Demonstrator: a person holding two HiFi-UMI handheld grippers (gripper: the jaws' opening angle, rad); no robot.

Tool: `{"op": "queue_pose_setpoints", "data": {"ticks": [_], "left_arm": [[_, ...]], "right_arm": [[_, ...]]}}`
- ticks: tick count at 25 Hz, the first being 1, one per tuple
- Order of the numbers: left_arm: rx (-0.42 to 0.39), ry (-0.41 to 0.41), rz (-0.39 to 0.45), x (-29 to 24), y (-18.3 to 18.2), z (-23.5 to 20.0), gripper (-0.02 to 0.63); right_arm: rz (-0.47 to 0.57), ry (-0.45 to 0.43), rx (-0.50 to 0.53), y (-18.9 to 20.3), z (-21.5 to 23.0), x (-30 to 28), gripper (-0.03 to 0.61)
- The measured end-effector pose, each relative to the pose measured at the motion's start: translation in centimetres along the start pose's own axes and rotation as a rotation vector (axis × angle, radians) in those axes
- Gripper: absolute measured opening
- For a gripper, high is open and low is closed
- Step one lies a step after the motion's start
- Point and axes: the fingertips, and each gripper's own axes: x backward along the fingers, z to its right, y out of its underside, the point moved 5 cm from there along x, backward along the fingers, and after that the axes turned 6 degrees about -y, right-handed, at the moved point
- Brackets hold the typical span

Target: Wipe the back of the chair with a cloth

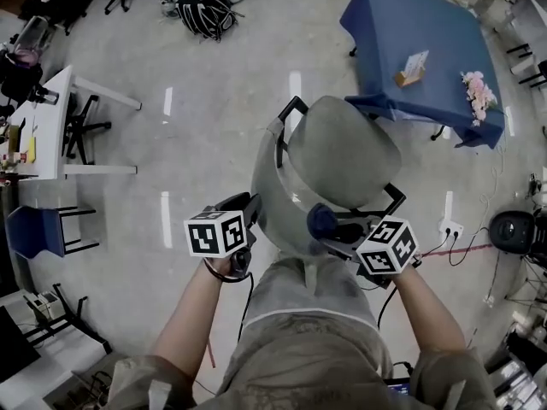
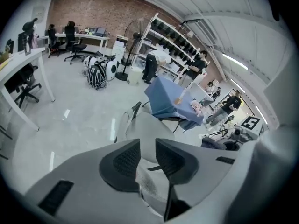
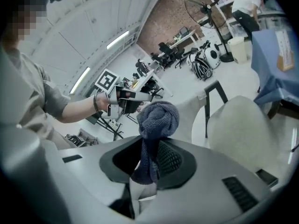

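Note:
A grey swivel chair (image 1: 350, 148) stands right in front of me, its curved backrest (image 1: 278, 190) toward me. The left gripper (image 1: 249, 213) hovers at the backrest's left edge; in the left gripper view its jaws (image 2: 147, 158) stand a narrow gap apart with nothing between them, and the chair's seat (image 2: 156, 134) shows beyond. On the backrest's right side, the right gripper (image 1: 332, 227) is shut on a dark blue cloth (image 1: 321, 221). In the right gripper view the bunched cloth (image 3: 158, 119) sticks up out of the jaws (image 3: 149, 155), with the chair (image 3: 243, 129) to the right.
A table under a blue cover (image 1: 419, 49) stands beyond the chair. To the left are a white desk (image 1: 51, 126) and a blue chair (image 1: 34, 229). Bags (image 1: 205, 7) lie on the floor at the back. A socket strip with cables (image 1: 449, 229) lies to the right.

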Motion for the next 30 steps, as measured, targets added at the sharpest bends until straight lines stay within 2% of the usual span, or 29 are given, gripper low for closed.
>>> {"op": "queue_pose_setpoints", "data": {"ticks": [3, 7, 15, 21, 25, 30], "left_arm": [[-0.076, -0.019, 0.047, 1.7, -1.8, 1.2, 0.112], [-0.16, -0.004, 0.155, 4.5, -4.8, 3.1, 0.103], [-0.235, 0.002, 0.392, 11.2, -9.2, 6.2, 0.072], [-0.34, -0.027, 0.596, 17.6, -12.0, 8.8, 0.061], [-0.394, -0.033, 0.723, 21.5, -13.7, 10.6, 0.058], [-0.409, 0.005, 0.837, 25.3, -15.0, 12.5, 0.052]], "right_arm": [[0.082, 0.07, 0.07, -3.2, -1.0, 1.7, 0.102], [0.208, 0.155, 0.174, -8.0, -2.9, 4.4, 0.103], [0.491, 0.297, 0.368, -15.4, -8.5, 9.7, 0.103], [0.706, 0.289, 0.448, -18.8, -14.5, 13.6, 0.103], [0.784, 0.312, 0.531, -19.8, -18.2, 16.1, 0.104], [0.855, 0.348, 0.637, -20.3, -22.1, 18.6, 0.104]]}}
